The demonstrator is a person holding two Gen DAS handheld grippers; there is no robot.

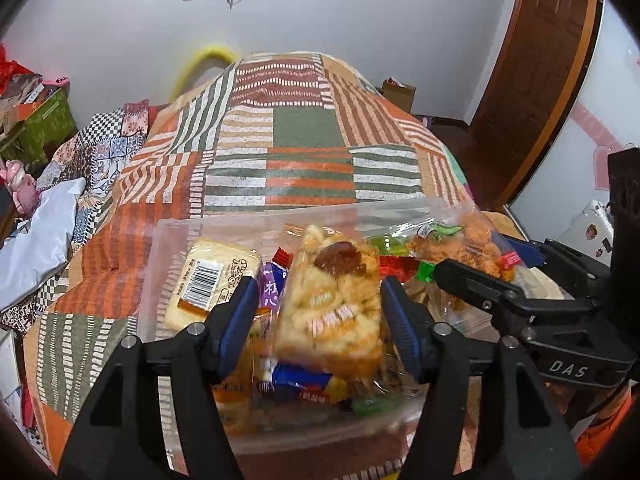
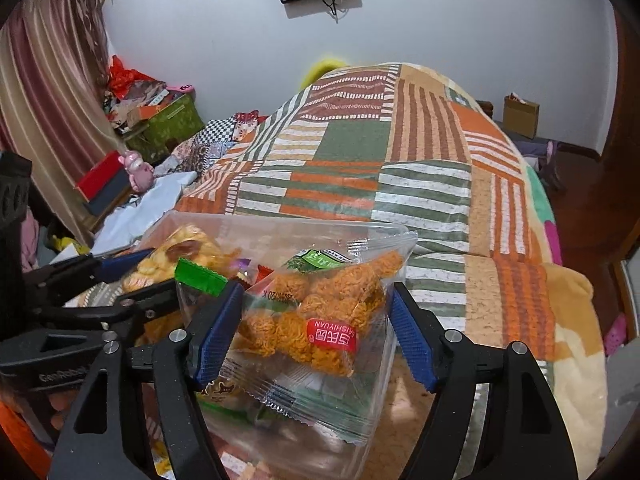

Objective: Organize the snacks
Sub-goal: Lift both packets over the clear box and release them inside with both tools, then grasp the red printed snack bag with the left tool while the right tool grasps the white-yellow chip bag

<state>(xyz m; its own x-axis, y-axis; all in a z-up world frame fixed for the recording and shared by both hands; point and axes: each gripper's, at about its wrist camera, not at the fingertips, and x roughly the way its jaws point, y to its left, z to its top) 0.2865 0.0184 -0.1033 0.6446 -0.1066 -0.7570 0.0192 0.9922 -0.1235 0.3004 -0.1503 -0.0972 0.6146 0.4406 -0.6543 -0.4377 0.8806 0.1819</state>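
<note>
At lower centre of both views, the left claw (image 1: 318, 324) stood released around a puffed-snack packet (image 1: 332, 304) and the right claw (image 2: 312, 340) released around an orange-snack packet (image 2: 320, 320), both dropped into the clear bin (image 1: 160, 280), so withdrawing seemed next.

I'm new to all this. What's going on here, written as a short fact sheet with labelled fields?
Setting: a bed under a patchwork blanket
Container: clear plastic box resting on the blanket, filled with wrapped snacks
Left gripper: open, pads either side of a bag of pale puffed snacks, not pressing it
Right gripper: open around a bag of orange noodle snacks lying on top of the box
Other snacks: barcoded cake, small candies
</note>
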